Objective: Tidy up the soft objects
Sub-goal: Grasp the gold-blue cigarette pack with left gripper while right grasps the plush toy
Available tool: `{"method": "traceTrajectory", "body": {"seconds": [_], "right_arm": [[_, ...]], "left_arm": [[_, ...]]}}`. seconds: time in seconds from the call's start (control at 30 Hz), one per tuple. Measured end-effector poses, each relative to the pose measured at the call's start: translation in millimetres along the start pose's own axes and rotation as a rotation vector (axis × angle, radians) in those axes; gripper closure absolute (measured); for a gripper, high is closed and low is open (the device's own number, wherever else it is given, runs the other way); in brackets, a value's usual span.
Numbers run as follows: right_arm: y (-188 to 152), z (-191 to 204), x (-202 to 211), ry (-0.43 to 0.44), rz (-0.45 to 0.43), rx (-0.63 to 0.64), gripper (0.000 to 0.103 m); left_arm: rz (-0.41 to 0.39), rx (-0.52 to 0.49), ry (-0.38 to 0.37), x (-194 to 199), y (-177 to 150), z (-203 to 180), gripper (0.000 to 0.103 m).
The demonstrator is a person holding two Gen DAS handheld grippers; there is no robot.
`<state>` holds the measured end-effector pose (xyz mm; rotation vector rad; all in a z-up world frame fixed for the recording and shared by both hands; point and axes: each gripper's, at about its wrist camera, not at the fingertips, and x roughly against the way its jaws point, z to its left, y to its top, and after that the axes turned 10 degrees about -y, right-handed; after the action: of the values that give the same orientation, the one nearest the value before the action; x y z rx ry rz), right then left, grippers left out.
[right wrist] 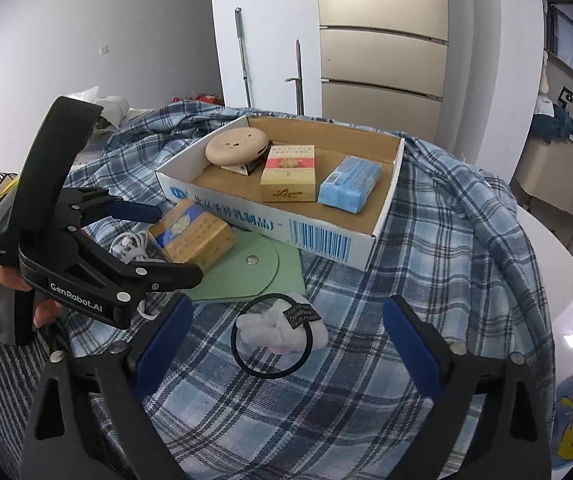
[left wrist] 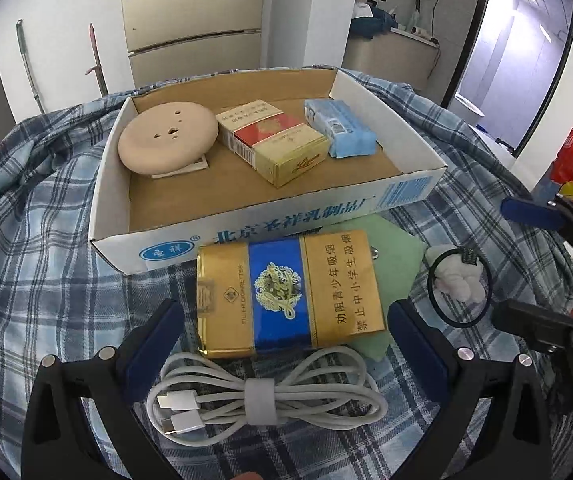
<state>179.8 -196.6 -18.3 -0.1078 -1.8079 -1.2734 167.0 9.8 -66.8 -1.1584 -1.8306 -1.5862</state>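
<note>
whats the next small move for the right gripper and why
Probably ease the right gripper down and forward until its open fingers straddle the fluffy white hair tie, then close. The tie lies loose on the plaid cloth between the fingers, untouched, and still outside the cardboard box.
</note>
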Motion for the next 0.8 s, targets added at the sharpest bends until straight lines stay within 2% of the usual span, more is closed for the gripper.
{"method": "traceTrajectory", "body": {"seconds": [0.03, 0.1, 0.37, 0.4, 0.53, 0.67, 0.8], "right_arm": [[-0.1, -0.5, -1.2, 0.002, 0.005, -0.001, 0.013], [-0.1, -1.0, -3.8, 0.007, 0.018, -0.004, 0.019], [-1.6, 1.1, -21.6, 0.013, 0.104, 0.005, 0.029], [-1.8, 1.5, -23.7, 0.009, 0.115, 0.007, 0.031], [-2.7, 0.3, -27.0, 0.013, 0.134, 0.005, 0.053], [-3.5, 1.8, -28.3, 0.005, 0.14, 0.01, 0.056], [-2.4, 1.2, -23.8, -0.001, 0.119, 0.006, 0.066]], "left_arm": [[-0.005, 0.001, -0.006, 1.0, 0.0, 0.2, 0.002], [-0.01, 0.006, -0.022, 2.7, -0.2, 0.3, 0.014], [-0.033, 0.034, -0.029, 9.3, -1.0, 4.8, 0.014], [-0.036, 0.035, -0.028, 10.2, -0.8, 4.7, 0.014], [-0.044, 0.029, -0.017, 13.3, -1.5, 3.8, 0.014], [-0.058, 0.021, -0.015, 17.6, -1.1, 2.8, 0.014], [-0.067, 0.02, -0.019, 19.8, 0.2, 3.1, 0.014]]}}
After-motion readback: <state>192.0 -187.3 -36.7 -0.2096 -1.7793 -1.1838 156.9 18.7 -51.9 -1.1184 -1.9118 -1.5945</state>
